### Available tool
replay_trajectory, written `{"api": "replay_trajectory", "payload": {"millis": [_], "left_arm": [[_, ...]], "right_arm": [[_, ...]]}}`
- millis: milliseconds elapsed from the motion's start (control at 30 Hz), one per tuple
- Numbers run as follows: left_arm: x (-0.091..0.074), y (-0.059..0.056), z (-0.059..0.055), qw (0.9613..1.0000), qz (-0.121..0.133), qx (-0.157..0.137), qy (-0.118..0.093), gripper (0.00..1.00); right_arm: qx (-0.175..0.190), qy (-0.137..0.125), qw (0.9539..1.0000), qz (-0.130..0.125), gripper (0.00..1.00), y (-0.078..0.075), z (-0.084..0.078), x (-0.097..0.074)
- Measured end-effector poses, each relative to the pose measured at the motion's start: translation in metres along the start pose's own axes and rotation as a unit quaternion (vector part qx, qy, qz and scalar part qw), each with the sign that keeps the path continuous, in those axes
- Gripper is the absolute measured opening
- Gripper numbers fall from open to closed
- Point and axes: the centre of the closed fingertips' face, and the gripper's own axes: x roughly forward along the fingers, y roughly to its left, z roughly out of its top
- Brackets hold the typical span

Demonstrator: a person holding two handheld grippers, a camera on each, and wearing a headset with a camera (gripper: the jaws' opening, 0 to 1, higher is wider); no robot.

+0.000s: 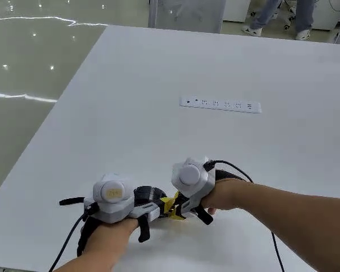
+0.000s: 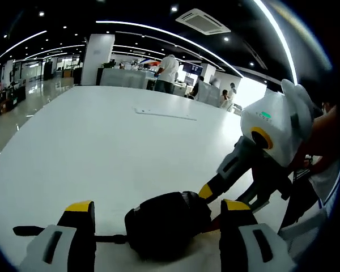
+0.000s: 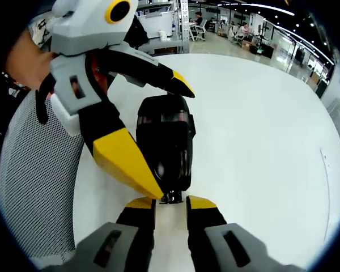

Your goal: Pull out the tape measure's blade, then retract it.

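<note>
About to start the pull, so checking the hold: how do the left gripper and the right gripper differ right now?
Jaw gap: the left gripper's is wide, the right gripper's nearly closed. Place: the left gripper straddles the black tape measure's case, the right gripper sits at its small end tab. Both are yellow-tipped and sit low over the white table. Whether either clamps, I cannot tell.

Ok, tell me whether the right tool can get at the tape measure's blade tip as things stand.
Probably yes: the blade tip sits right at the right tool's tips, nothing between; the left tool flanks the case.
</note>
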Motion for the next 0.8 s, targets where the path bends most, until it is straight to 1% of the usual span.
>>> {"api": "replay_trajectory", "payload": {"millis": [33, 67, 133, 167, 200, 267, 333, 367, 400, 433, 500, 533, 600, 633, 667, 700, 800], "left_arm": [[-0.001, -0.001, 0.004, 0.9999, -0.010, 0.004, -0.009, 0.91], [-0.002, 0.000, 0.006, 0.9998, -0.012, 0.009, -0.013, 0.95], [-0.005, 0.001, 0.011, 0.9992, -0.024, 0.023, -0.021, 0.98], [-0.006, 0.002, 0.011, 0.9992, -0.024, 0.024, -0.020, 1.00], [-0.008, 0.004, 0.012, 0.9989, -0.030, 0.032, -0.012, 1.00], [-0.011, 0.004, 0.012, 0.9983, -0.044, 0.037, -0.005, 1.00], [-0.013, 0.001, 0.014, 0.9968, -0.060, 0.052, -0.007, 1.00], [-0.016, -0.001, 0.014, 0.9955, -0.072, 0.062, -0.005, 1.00], [-0.016, -0.002, 0.013, 0.9950, -0.077, 0.063, -0.003, 1.00], [-0.021, -0.010, 0.011, 0.9920, -0.110, 0.061, 0.004, 1.00], [-0.025, -0.008, 0.011, 0.9910, -0.112, 0.074, 0.000, 1.00], [-0.027, -0.008, 0.010, 0.9901, -0.114, 0.082, 0.002, 1.00], [-0.031, -0.003, 0.004, 0.9881, -0.114, 0.102, 0.011, 1.00], [-0.035, -0.006, -0.001, 0.9853, -0.130, 0.109, 0.020, 1.00], [-0.037, -0.007, -0.003, 0.9846, -0.135, 0.108, 0.024, 1.00], [-0.041, -0.006, -0.005, 0.9840, -0.136, 0.112, 0.026, 1.00], [-0.043, -0.005, -0.005, 0.9838, -0.134, 0.116, 0.024, 1.00]], "right_arm": [[0.003, -0.004, 1.0000, -0.004, 0.24, -0.001, -0.001, -0.003], [0.005, -0.006, 0.9999, -0.006, 0.25, -0.001, -0.002, -0.005], [0.010, -0.011, 0.9998, -0.014, 0.26, -0.002, -0.005, -0.011], [0.011, -0.013, 0.9997, -0.015, 0.27, -0.002, -0.005, -0.013], [0.019, -0.020, 0.9994, -0.021, 0.27, -0.002, -0.007, -0.017], [0.031, -0.032, 0.9984, -0.034, 0.29, -0.002, -0.009, -0.024], [0.042, -0.042, 0.9972, -0.044, 0.31, -0.002, -0.012, -0.030], [0.048, -0.050, 0.9963, -0.051, 0.31, -0.002, -0.015, -0.035], [0.050, -0.052, 0.9960, -0.054, 0.32, -0.002, -0.015, -0.036], [0.066, -0.061, 0.9939, -0.064, 0.33, -0.001, -0.020, -0.042], [0.082, -0.073, 0.9908, -0.078, 0.35, -0.002, -0.023, -0.048], [0.088, -0.079, 0.9894, -0.084, 0.36, -0.002, -0.025, -0.052], [0.104, -0.095, 0.9849, -0.099, 0.39, 0.000, -0.030, -0.061], [0.109, -0.100, 0.9835, -0.104, 0.41, 0.003, -0.036, -0.066], [0.111, -0.101, 0.9830, -0.106, 0.42, 0.004, -0.037, -0.067], [0.115, -0.105, 0.9815, -0.112, 0.43, 0.007, -0.043, -0.072], [0.118, -0.108, 0.9804, -0.115, 0.48, 0.008, -0.045, -0.075]]}}
